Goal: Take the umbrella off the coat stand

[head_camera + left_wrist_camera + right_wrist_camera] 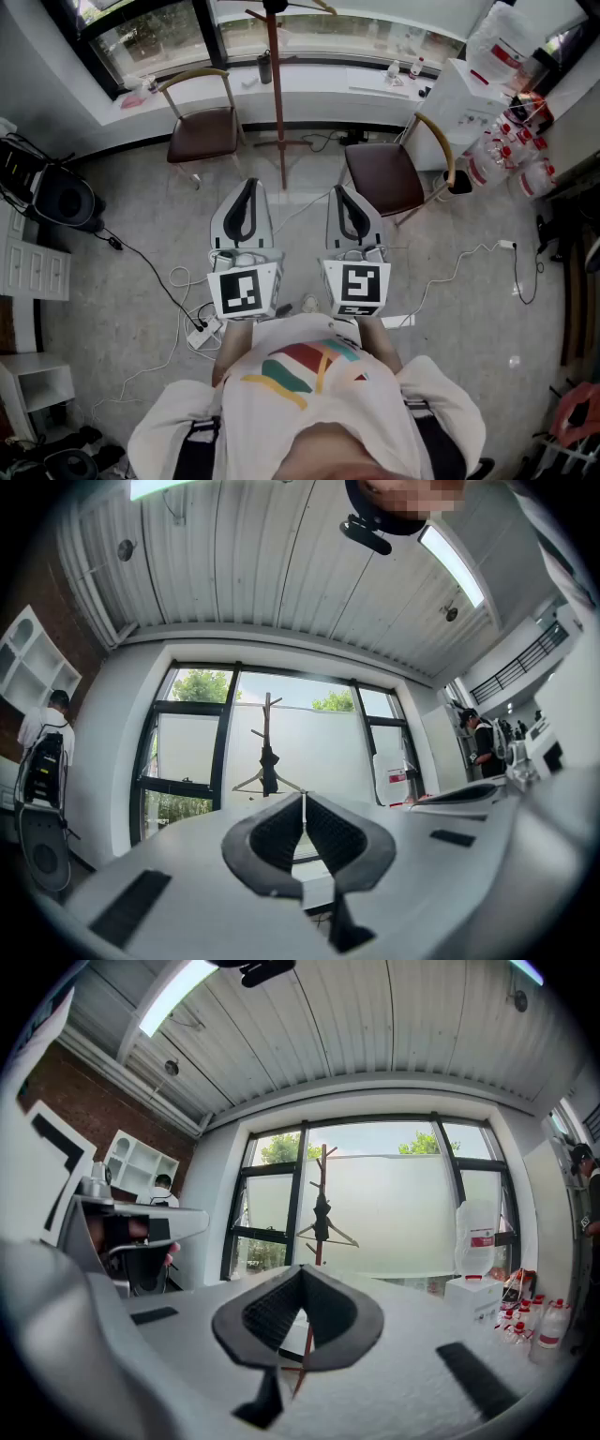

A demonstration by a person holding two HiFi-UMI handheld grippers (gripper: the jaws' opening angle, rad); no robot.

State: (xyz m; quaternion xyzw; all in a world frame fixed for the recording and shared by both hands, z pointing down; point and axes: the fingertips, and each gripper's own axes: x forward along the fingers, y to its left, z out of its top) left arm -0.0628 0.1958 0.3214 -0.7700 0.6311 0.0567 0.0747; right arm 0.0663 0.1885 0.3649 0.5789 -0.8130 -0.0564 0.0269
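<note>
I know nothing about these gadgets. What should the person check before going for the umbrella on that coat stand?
1. Umbrella hangs on the coat stand, in sight of both gripper views: ok.
2. Left hand-held gripper empty: ok, jaws together on nothing.
3. Right hand-held gripper empty: ok, nothing between its jaws.
4. Jaws ready to take hold: not ok, both pairs are shut and one must open first.
5. Footing: not ok, cables lie on the floor near the person.
6. How the umbrella is hooked on: cannot tell, too small.
</note>
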